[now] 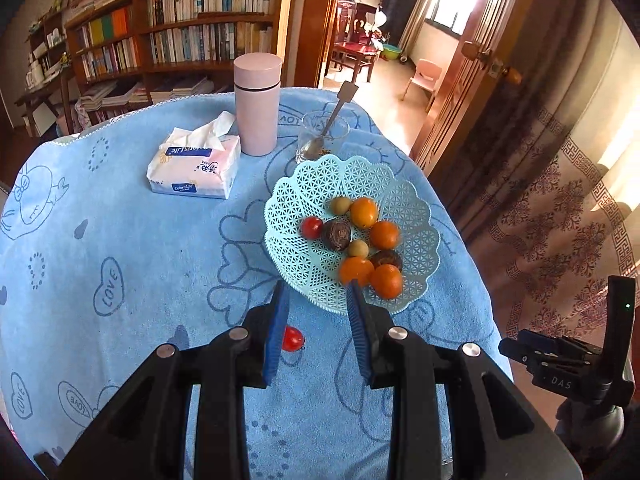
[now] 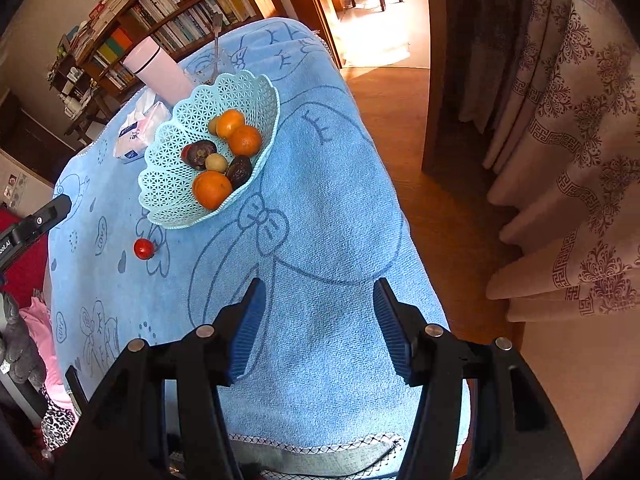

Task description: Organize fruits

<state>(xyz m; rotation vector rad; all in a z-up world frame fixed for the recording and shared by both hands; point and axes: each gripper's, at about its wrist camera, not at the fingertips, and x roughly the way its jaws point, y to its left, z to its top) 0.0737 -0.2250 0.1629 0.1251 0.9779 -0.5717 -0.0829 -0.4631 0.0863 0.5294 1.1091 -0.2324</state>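
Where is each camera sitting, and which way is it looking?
Left wrist: sits on the left gripper, looking forward and down over the blue cloth at the fruit basket; its own open blue fingers show, with the other gripper at right.
Right wrist: sits on the right gripper, near the table's edge, looking along the cloth toward the basket; its open fingers show.
Shared: basket, loose red tomato, pink bottle, tissue pack, bookshelf.
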